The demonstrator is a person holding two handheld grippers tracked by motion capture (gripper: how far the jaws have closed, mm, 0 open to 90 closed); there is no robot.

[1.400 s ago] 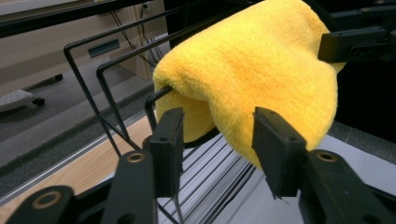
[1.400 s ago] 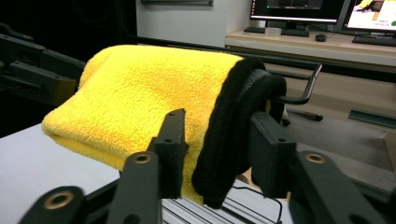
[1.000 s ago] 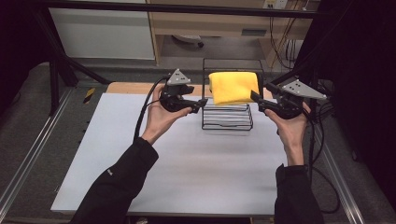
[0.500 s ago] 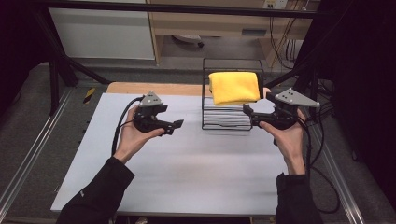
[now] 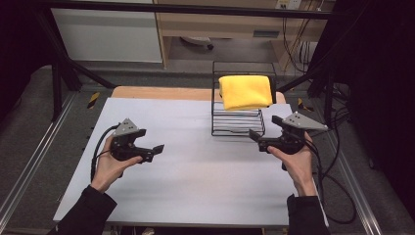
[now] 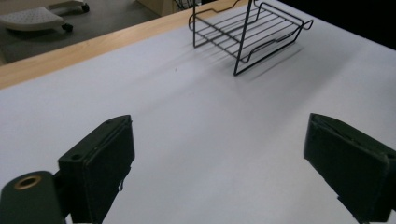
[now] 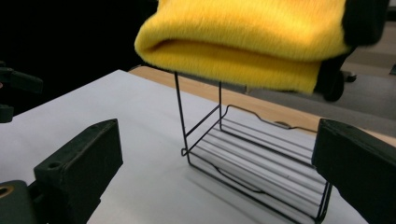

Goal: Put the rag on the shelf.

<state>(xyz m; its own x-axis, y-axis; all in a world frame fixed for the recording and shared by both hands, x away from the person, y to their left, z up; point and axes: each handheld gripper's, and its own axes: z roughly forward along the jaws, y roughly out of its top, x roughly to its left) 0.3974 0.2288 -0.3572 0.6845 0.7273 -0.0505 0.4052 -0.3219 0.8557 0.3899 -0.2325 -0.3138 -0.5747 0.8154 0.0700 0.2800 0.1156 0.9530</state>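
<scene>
A folded yellow towel (image 5: 244, 91) lies on top of a black wire rack (image 5: 238, 122) at the back of the white table (image 5: 195, 186). My left gripper (image 5: 152, 152) hovers low over the table's left part, well away from the rack, open. Its jaws have just been opening with nothing between them, and the left gripper view shows bare table between the wide fingers (image 6: 102, 163) and the rack (image 6: 252, 32) farther off. My right gripper (image 5: 258, 139) sits just right of the rack's front, open, jaws also just opened wider. In its view the towel (image 7: 243, 37) overhangs the rack (image 7: 261, 163).
A wooden table edge (image 5: 166, 93) runs behind the white sheet. Cables (image 5: 337, 181) trail off the table's right side. Metal rails (image 5: 29, 156) flank the table on the floor. A chair base (image 6: 37, 16) stands on the floor beyond.
Both grippers have drawn away from the towel's sides. The left one went far left, nearer and lower; the right one came slightly nearer and lower. The towel stays on the rack.
</scene>
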